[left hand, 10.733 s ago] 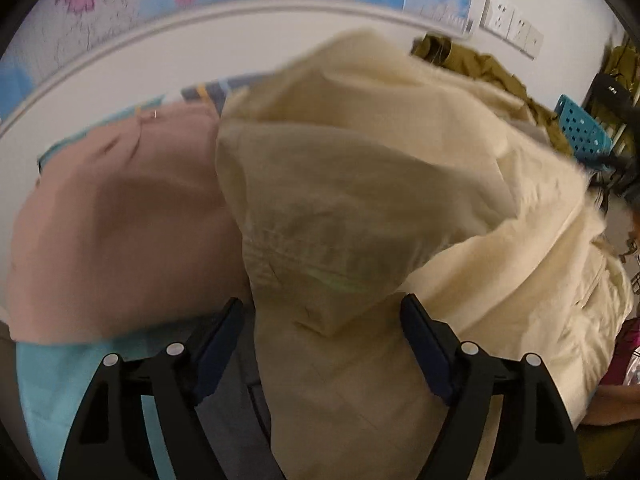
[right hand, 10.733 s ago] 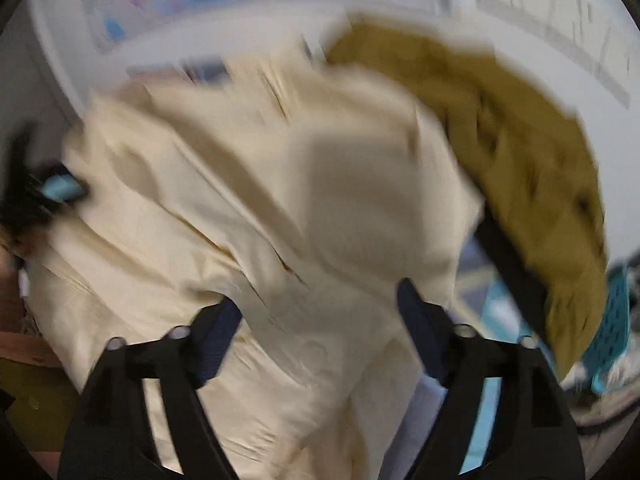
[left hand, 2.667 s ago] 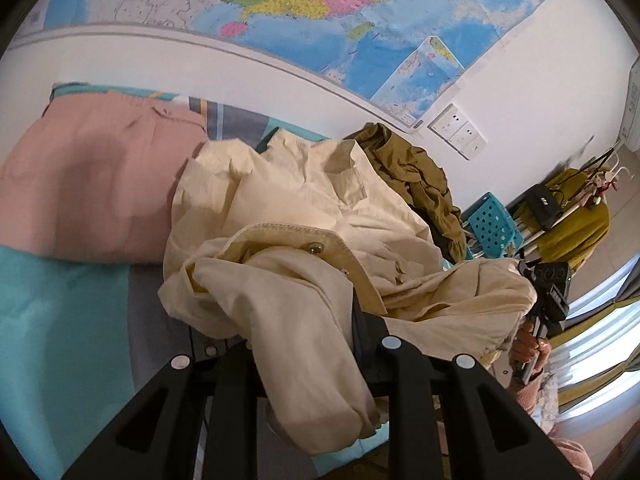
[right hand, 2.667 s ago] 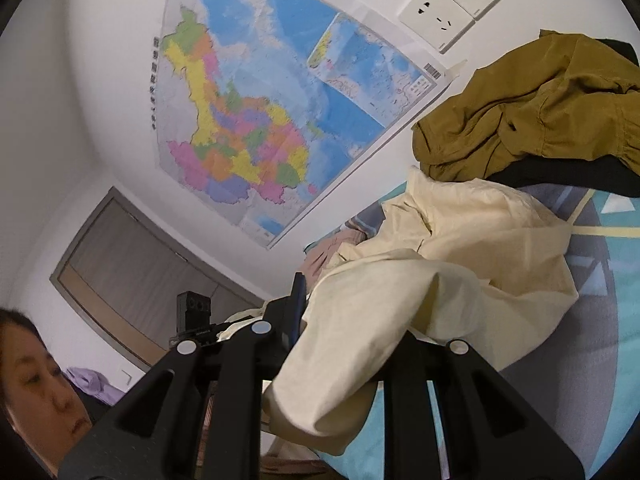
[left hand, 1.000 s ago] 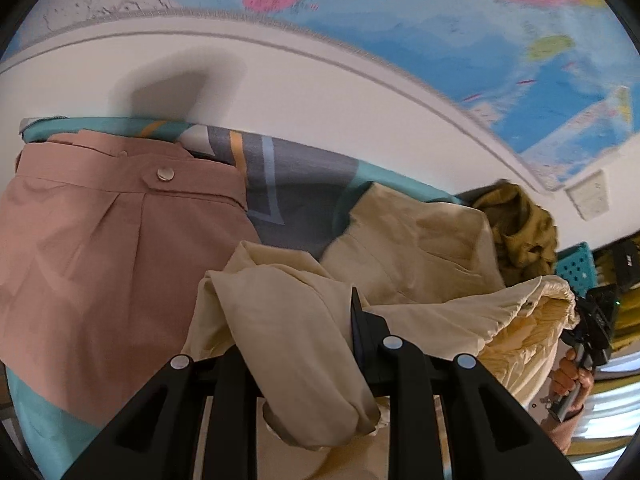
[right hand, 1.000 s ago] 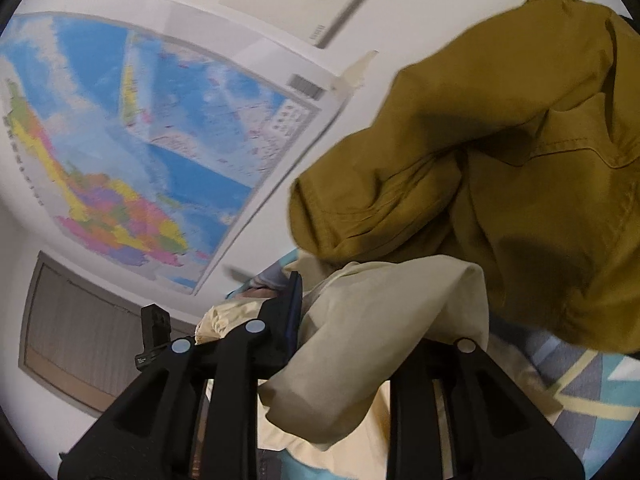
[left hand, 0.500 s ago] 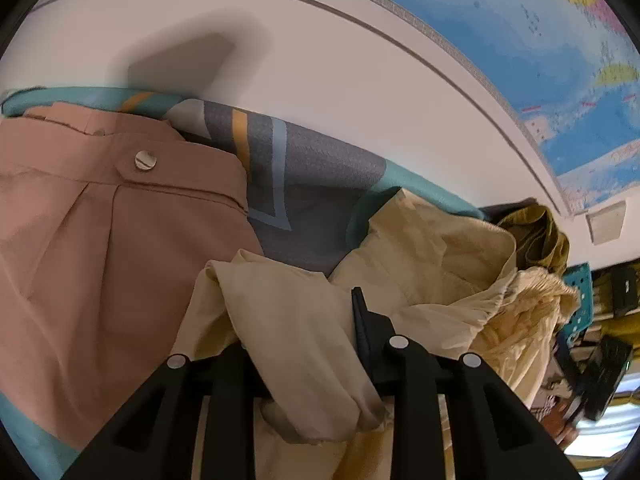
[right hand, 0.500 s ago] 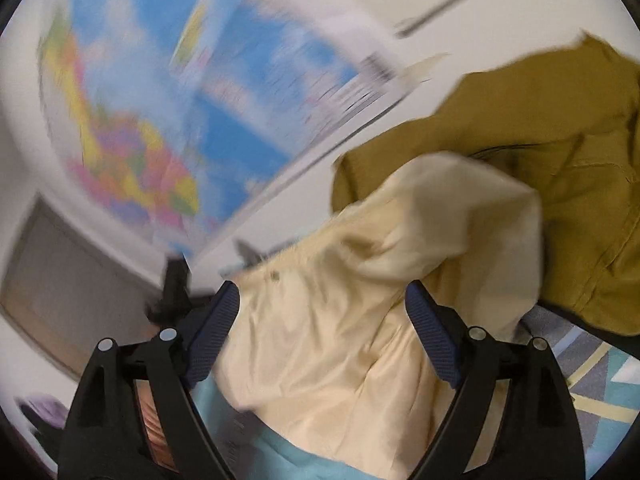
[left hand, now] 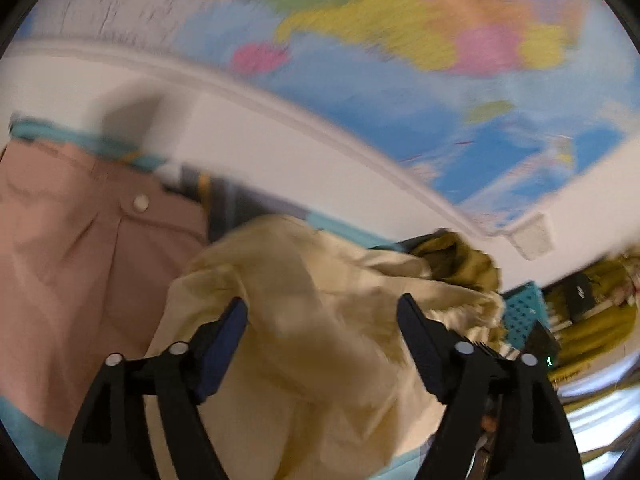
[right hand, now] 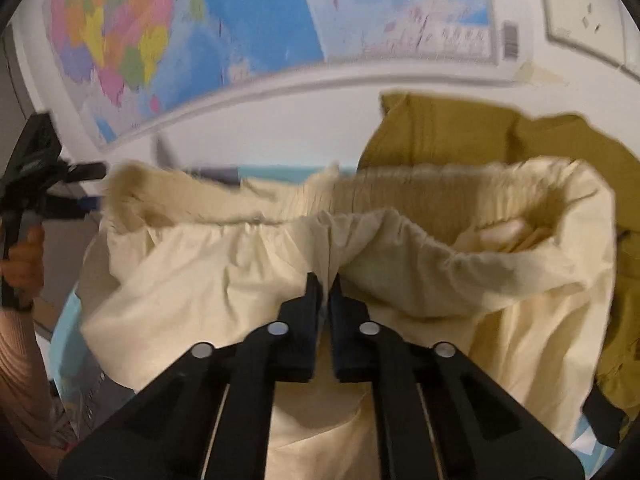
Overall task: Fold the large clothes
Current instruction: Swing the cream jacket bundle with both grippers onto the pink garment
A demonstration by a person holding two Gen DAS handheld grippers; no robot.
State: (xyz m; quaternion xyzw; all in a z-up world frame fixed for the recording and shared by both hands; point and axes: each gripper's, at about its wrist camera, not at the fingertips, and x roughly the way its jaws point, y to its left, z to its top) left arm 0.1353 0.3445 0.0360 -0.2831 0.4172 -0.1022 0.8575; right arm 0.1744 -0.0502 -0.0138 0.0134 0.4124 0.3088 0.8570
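Behind everything, a big colorful map (right hand: pixel 240 32) is hanging on a white wall (left hand: pixel 248 140), and a white socket plate (right hand: pixel 580 4) is sitting on the wall up by the map's right corner. Below the wall, a bed cover (left hand: pixel 228 200) with teal and gray shapes is lying under a heap of clothes.

In the left wrist view, which is blurry, the left gripper (left hand: pixel 322 314) is standing with its two blue-padded fingers (left hand: pixel 224 340) spread wide apart, and it is not pinching anything. Cream pants (left hand: pixel 312 320) are lying in a crumpled pile right under and between those fingers. A pink garment (left hand: pixel 80 260) with one round button is lying flat just to the left of the cream pile, touching it. An olive green garment (left hand: pixel 460 256) is bunching up at the far end of the cream pants, near a teal basket (left hand: pixel 524 312) with holes in it.

In the right wrist view, the right gripper (right hand: pixel 325 284) is squeezing its fingers tight together on the stretchy waistband of the cream pants (right hand: pixel 360 256). The waistband is gaping open like a big mouth in front of it, and the rest of the pants is spreading down toward the camera. The olive green garment (right hand: pixel 460 136) is lying just behind the cream pants, against the wall. Far to the left, the person's hand (right hand: pixel 24 256) is gripping the handle of the other black gripper.
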